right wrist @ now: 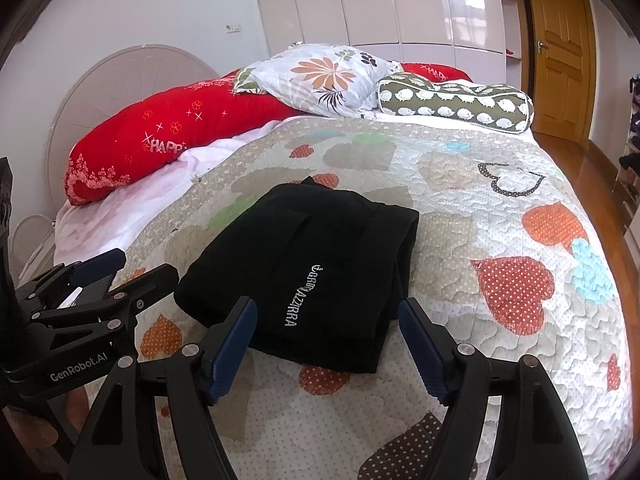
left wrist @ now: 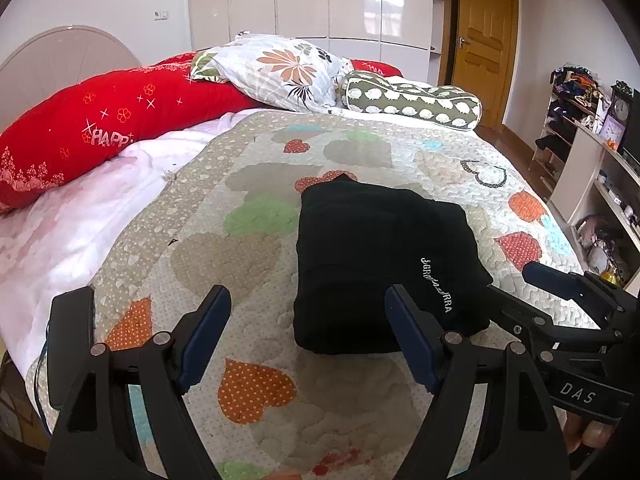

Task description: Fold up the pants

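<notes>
The black pants (left wrist: 376,264) lie folded into a compact rectangle on the heart-patterned quilt (left wrist: 256,184), white lettering on top; they also show in the right wrist view (right wrist: 312,280). My left gripper (left wrist: 308,312) is open and empty, just in front of the pants' near left edge. My right gripper (right wrist: 328,324) is open and empty, its fingers straddling the pants' near edge without closing on it. The right gripper also shows at the right of the left wrist view (left wrist: 568,304). The left gripper also shows at the left of the right wrist view (right wrist: 100,280).
A red long pillow (left wrist: 120,128), a floral pillow (left wrist: 280,68) and a green bolster (left wrist: 412,104) lie at the head of the bed. A white sheet (left wrist: 80,224) is on the left. Shelves (left wrist: 592,152) stand at right, a wooden door (left wrist: 480,28) behind.
</notes>
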Tool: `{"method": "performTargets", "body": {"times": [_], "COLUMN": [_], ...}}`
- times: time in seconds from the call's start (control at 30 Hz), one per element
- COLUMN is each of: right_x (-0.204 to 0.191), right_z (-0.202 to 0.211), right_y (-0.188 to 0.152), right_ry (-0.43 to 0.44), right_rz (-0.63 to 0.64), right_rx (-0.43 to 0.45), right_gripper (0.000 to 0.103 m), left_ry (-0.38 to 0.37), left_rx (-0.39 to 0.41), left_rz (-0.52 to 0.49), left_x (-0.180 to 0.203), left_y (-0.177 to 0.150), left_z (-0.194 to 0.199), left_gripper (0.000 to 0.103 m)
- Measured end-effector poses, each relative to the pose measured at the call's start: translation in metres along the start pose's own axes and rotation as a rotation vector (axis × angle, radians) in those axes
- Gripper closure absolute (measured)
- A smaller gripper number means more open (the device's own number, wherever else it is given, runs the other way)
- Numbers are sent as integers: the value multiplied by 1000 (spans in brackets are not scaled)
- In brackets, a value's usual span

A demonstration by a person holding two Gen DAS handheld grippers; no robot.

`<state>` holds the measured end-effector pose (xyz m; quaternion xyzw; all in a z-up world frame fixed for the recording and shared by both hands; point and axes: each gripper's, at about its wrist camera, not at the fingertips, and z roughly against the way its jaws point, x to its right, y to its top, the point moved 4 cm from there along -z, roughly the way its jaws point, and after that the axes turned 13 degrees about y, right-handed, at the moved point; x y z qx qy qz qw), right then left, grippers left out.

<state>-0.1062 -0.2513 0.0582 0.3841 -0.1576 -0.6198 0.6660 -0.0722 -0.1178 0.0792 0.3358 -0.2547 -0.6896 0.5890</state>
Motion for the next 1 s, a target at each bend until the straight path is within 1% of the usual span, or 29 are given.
{"method": "performTargets", "body": {"times": [0.1, 0.53, 0.73, 0.87, 1.0], "right_x": [1, 2, 2, 2, 1], "right_z": [-1, -2, -2, -1, 1], "right_y": [-1, -3, -3, -4, -5], "right_ry": [1, 3, 1, 3, 4], "right_rz": [-2, -6, -6, -6, -3], "right_rx": [-3, -4, -5, -10, -8], "right_gripper": [27, 27, 27, 27, 27], "left_ry": [5, -23, -22, -20, -9], "left_rx": [3, 1, 1, 13, 29], "left_rz": [-1, 4, 16, 35, 22], "left_x": [1, 3, 3, -1, 0], "left_y": [0, 1, 1, 1, 0], "left_z": [0, 2, 2, 3, 7], "left_gripper": [23, 23, 23, 23, 23]}}
